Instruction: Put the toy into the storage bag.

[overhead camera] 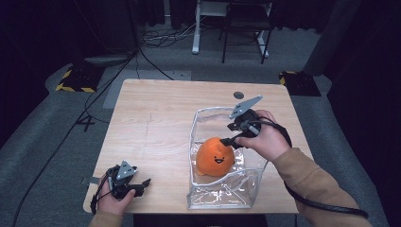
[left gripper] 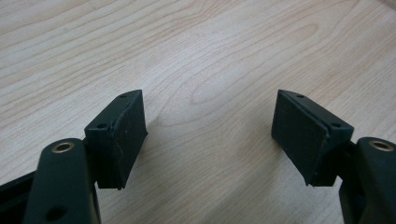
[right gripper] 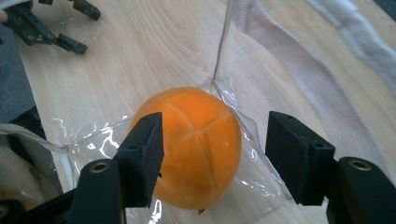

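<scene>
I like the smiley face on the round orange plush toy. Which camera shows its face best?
The high view: the round orange plush toy faces that camera, smile visible, inside the clear plastic bag. The right gripper view shows its seamed back between open jaws. The left gripper view shows bare wooden table.

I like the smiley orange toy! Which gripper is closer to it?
Right. The right gripper hovers open just above the orange toy in the clear bag. The left gripper sits far off at the table's near corner.
</scene>
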Motion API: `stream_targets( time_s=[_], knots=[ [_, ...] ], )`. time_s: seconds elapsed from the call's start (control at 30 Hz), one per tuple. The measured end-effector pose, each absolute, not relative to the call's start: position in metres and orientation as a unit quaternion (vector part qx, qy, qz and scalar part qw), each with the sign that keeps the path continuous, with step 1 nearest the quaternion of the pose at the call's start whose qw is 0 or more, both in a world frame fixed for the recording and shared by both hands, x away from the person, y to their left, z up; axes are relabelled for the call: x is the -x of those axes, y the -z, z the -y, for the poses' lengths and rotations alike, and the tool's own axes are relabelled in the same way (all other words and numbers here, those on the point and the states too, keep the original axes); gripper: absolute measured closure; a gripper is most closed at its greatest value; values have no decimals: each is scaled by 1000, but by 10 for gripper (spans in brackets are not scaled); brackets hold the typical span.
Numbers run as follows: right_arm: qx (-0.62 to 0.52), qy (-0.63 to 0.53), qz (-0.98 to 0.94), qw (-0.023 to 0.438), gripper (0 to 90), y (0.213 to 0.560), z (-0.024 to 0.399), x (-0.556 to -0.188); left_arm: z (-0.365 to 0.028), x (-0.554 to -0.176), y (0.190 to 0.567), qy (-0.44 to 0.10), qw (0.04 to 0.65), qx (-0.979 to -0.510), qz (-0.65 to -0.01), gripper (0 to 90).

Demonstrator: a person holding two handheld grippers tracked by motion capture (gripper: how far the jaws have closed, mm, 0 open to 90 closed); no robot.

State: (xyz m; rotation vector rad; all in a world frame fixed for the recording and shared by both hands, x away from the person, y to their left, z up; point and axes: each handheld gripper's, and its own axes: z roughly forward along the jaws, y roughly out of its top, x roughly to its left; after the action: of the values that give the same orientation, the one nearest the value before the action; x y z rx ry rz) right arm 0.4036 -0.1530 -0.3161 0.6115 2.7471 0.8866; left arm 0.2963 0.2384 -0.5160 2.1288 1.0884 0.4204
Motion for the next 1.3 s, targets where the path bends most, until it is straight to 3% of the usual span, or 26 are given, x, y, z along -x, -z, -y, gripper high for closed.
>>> stream_targets(
  time_s=[0.77, 1.3],
  knots=[
    [-264, -328, -894, 152, 333, 281, 252, -391, -234, -305, 516, -163, 347, -818, -428, 247],
    [-316, -337, -873, 159, 252, 283, 311, -381, -234, -305, 516, -164, 347, -818, -428, 246]
  ],
)
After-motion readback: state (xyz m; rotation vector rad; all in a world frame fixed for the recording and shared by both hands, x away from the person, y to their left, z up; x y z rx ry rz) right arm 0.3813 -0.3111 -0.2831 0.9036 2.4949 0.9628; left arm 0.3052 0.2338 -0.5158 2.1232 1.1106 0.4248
